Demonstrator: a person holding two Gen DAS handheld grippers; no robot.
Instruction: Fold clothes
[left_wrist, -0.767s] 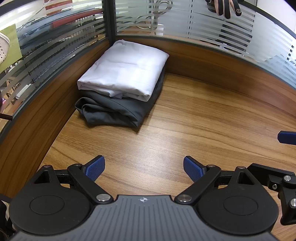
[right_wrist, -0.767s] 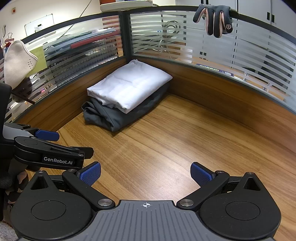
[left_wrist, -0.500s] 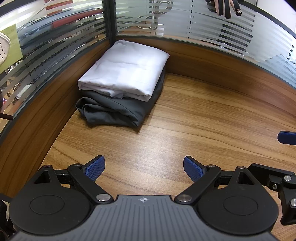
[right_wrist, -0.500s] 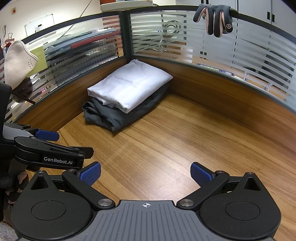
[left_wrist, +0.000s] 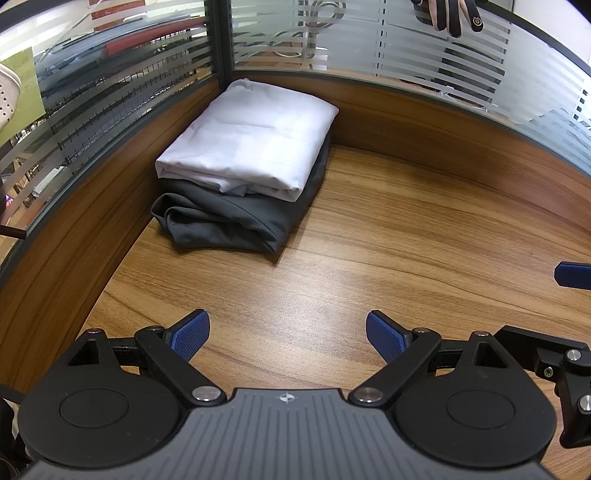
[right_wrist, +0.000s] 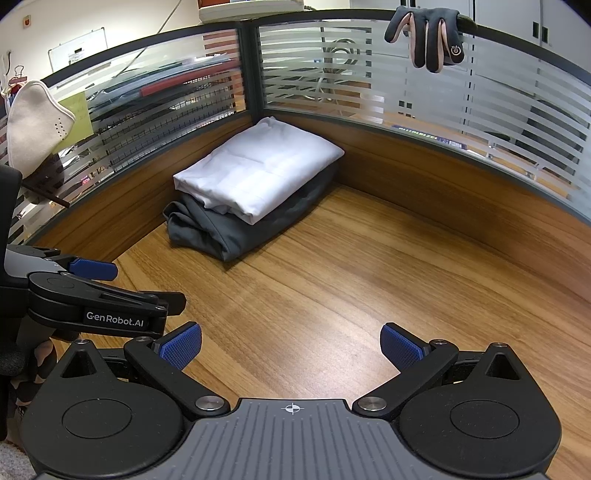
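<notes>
Two folded garments are shown stacked in the far corner of a wooden worktop (left_wrist: 388, 236), where two striped glass partitions (right_wrist: 480, 110) meet. A white folded garment (left_wrist: 251, 144) lies on top of a dark grey folded garment (left_wrist: 229, 221); the grey one juts out beneath it at the near end and rests directly on the worktop, close against the wooden skirting on the left. In the right wrist view the same stack is seen, white garment (right_wrist: 258, 166) above grey garment (right_wrist: 218, 229).

The left hand-held gripper (left_wrist: 288, 336) is held above bare worktop, well apart from the stack, with its blue pads spread wide and nothing between them. The right hand-held gripper (right_wrist: 291, 349) is likewise released, its jaws spread wide over bare wood with nothing grasped. The two are seen side by side: the left one appears at the left edge of the right wrist view.

A dark glove (right_wrist: 428, 37) is draped over the top rail of the partition.
</notes>
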